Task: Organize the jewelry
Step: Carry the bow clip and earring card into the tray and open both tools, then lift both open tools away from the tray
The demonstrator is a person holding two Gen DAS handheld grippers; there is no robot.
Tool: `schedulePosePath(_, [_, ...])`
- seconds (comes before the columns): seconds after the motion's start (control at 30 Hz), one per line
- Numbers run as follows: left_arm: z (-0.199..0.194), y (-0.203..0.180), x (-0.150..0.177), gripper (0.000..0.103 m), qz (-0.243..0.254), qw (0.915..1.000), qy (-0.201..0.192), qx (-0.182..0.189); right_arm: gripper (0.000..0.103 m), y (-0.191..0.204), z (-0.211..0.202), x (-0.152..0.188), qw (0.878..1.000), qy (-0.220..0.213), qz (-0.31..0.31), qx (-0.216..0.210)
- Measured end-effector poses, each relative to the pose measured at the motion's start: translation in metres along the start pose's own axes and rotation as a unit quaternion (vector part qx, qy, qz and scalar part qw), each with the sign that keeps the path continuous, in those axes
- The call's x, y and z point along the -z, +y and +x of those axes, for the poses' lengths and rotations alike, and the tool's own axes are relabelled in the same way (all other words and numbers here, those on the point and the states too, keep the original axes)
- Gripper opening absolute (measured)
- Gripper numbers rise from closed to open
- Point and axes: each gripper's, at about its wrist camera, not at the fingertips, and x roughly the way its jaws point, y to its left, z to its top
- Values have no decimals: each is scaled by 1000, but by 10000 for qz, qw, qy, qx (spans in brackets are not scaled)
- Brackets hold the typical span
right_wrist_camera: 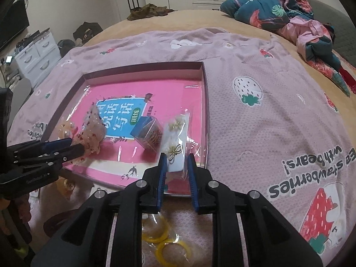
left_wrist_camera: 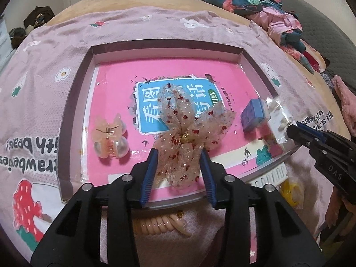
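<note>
Pink bedding (right_wrist_camera: 255, 120) printed with strawberries covers the bed, and on it lies a shallow tray (left_wrist_camera: 73, 115) lined with a pink book cover. Just outside the tray's near edge lie a beige spiral hair tie (left_wrist_camera: 160, 224), a white comb (left_wrist_camera: 270, 175) and yellow rings (right_wrist_camera: 164, 242). At that near edge the left gripper (left_wrist_camera: 178, 153) stands with its blue pads slightly parted on either side of a sheer bow (left_wrist_camera: 187, 131) speckled with red, gold-knotted at its centre; whether they press on it I cannot tell. The right gripper (right_wrist_camera: 175, 158) frames a clear packet holding a white earring card (right_wrist_camera: 175, 153) with gold knot earrings, the pads close on it. Farther into the tray sit a peach butterfly claw clip (left_wrist_camera: 111, 138) on the left and a small blue box (left_wrist_camera: 253, 115) on the right. The book's blue panel carries Chinese characters; the bedding reads "strawberries with bears!". Beyond the tray lies a crumpled floral quilt (right_wrist_camera: 276, 6).
</note>
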Motion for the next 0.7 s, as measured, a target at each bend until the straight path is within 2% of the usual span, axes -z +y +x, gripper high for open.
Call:
schedulePosePath(0.13, [-6, 3, 2, 39, -57, 10000, -37, -1, 31, 0, -11, 2, 10000, -95, -13, -4])
schedulePosePath(0.2, [-11, 3, 2, 41, -67, 10000, -66, 1, 43, -1, -19, 3, 9998, -176, -4, -24])
schedulePosePath(0.4, [-35, 6, 4, 61, -133, 9996, -261, -7, 71, -6, -53, 8, 9985, -546, 34, 61])
schedulePosePath(0.47, [-46, 7, 4, 68, -171, 9992, -366, -29, 74, -8, -66, 10, 9976, -684, 49, 106])
schedulePosePath(0.57, [-62, 9, 4, 80, -242, 9984, -506, -46, 86, -12, -84, 14, 9961, -863, 114, 161])
schedulePosePath(0.7, [-88, 13, 5, 92, -344, 9966, -752, -47, 90, -15, -108, 18, 9936, -1102, 184, 164])
